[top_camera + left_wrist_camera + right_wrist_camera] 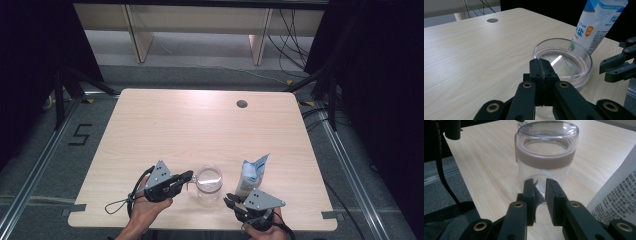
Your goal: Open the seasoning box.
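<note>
Pinching the clear jar's handle, left claw risks tipping it (right claw narrowly spread, empty).

the right gripper rises from the bottom middle of the frame, its two black jaws standing a narrow gap apart with a small clear, shiny scrap between them; whether the pads press on it cannot be told. just beyond the tips, in the upper middle, a clear glass cup with a brownish band stands upright on the pale wooden table. a white packet with black print fills the lower right, and another gripper's black parts and cable sit at the upper left.
</note>
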Available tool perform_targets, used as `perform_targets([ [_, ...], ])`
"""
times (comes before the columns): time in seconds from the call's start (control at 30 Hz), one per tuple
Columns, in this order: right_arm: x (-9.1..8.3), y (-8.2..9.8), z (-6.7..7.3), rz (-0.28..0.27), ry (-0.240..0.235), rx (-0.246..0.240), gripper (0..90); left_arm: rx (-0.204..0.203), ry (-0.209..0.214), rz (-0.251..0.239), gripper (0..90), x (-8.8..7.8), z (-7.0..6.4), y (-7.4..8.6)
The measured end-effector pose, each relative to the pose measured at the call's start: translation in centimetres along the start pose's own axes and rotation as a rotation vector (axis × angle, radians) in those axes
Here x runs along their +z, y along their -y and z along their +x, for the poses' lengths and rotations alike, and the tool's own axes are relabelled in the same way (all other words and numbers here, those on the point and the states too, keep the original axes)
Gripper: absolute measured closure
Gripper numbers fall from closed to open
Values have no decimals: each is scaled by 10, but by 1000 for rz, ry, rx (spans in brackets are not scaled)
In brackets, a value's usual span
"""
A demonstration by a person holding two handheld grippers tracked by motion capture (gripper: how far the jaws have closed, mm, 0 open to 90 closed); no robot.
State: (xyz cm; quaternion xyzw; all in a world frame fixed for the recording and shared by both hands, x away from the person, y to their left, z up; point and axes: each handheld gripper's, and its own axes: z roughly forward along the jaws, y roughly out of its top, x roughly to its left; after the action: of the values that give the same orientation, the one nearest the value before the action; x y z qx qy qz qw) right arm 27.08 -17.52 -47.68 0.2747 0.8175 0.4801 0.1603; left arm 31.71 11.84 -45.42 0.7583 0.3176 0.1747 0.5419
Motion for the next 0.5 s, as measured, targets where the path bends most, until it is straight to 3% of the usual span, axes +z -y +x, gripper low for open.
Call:
perform_targets([
  [0.27, 3, -2, 0, -14, 17, -24, 806, 8, 6, -1, 893, -1, 2, 4],
  [0.43, 3, -3, 0, -18, 17, 0, 825, 0, 9, -17, 889, 0, 2, 4],
  [0.47, 4, -4, -1, -43, 11, -21, 831, 1, 10, -17, 889, 0, 2, 3],
  [0.5, 3, -5, 0, -34, 24, -13, 836, 0, 10, -17, 889, 0, 2, 3],
])
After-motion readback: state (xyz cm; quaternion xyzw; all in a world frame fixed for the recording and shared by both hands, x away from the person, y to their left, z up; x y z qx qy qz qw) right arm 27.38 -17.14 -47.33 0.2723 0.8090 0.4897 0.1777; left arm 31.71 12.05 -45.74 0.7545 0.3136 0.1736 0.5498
